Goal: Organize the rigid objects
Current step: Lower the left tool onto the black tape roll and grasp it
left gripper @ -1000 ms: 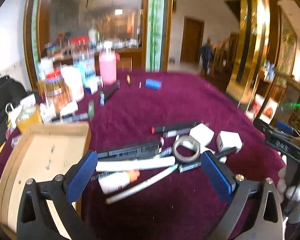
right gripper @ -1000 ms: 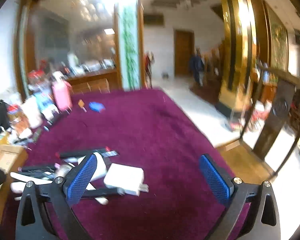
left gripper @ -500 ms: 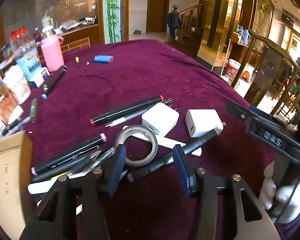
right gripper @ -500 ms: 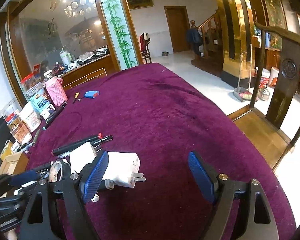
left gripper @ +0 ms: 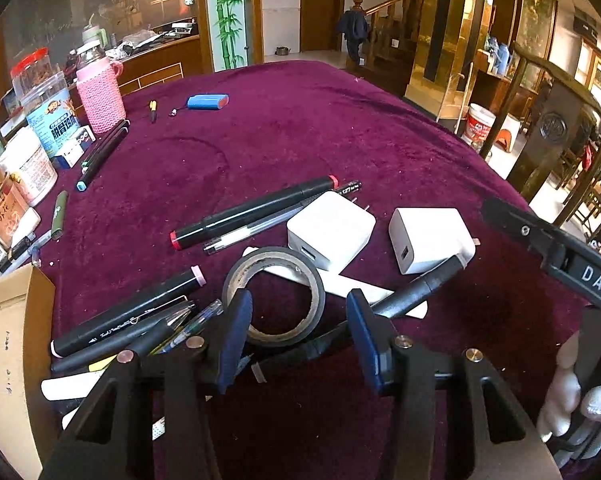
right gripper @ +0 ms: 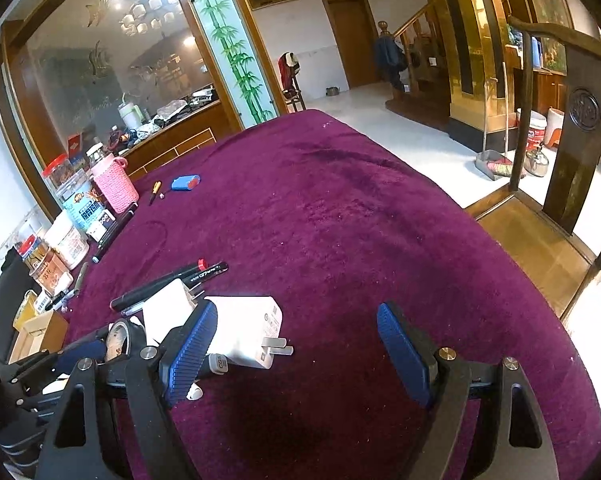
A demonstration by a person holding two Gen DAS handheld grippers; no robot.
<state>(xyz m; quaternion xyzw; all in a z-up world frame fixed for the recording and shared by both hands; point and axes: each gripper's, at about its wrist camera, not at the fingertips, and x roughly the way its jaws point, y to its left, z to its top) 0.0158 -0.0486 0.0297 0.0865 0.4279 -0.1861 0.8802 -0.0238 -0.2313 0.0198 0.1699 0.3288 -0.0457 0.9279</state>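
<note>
A pile of markers, pens, a black tape roll (left gripper: 274,295) and two white chargers (left gripper: 330,230) (left gripper: 430,240) lies on the purple tablecloth. My left gripper (left gripper: 296,338) is partly closed, its blue pads either side of the tape roll's near edge and a black marker (left gripper: 404,294); I cannot tell whether they touch. My right gripper (right gripper: 296,354) is open and empty, its left pad beside the nearer white charger (right gripper: 246,330). The tape roll (right gripper: 118,340) shows at its left.
An open cardboard box (left gripper: 8,344) sits at the left. Jars and a pink knit-covered bottle (left gripper: 100,92) stand at the table's far left, with a blue case (left gripper: 207,101) and more markers (left gripper: 102,154) nearby. A wooden chair (right gripper: 572,152) stands beyond the table's right edge.
My left gripper has moved forward and right over the pile and narrowed from wide open to around the tape roll. My right gripper has edged closer to the charger.
</note>
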